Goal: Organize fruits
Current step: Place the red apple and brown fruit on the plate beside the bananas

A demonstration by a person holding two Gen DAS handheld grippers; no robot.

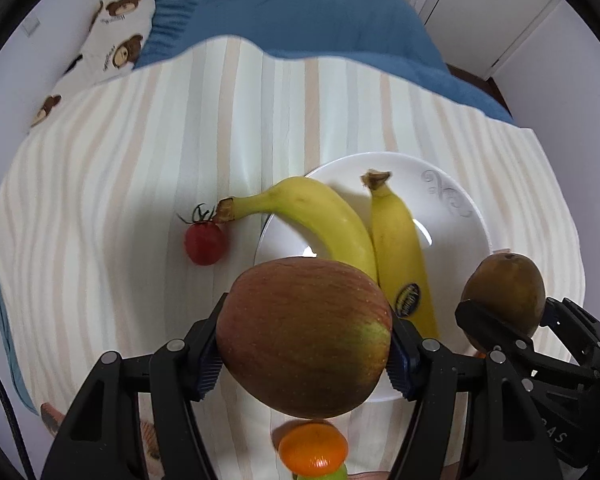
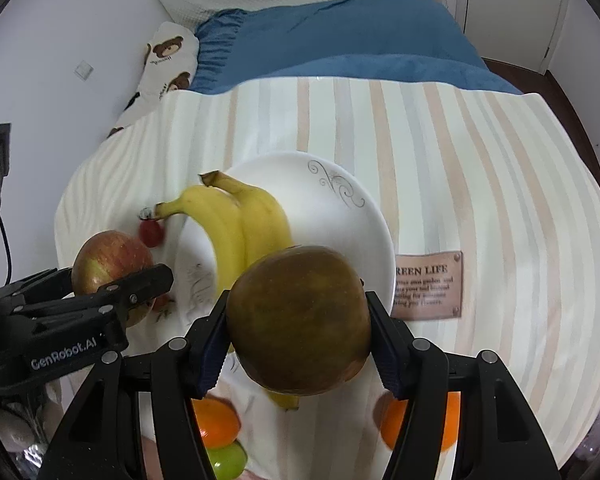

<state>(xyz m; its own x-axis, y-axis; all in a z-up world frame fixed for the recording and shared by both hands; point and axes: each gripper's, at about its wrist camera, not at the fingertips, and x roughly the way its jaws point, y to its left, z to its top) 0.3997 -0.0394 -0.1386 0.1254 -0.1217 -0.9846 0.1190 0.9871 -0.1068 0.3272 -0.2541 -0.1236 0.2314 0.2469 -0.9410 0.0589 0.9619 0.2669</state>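
My left gripper is shut on a red-green apple, held above the near-left rim of a white plate. My right gripper is shut on a brown pear, held above the plate's near edge. Two yellow bananas lie on the plate, one stem hanging over the left rim. A small red tomato lies on the cloth left of the plate. In the right wrist view the apple and left gripper show at the left.
A striped cloth covers the table. An orange fruit and a green one lie below the grippers; another orange lies near right. A brown label sits right of the plate. A blue bed lies behind.
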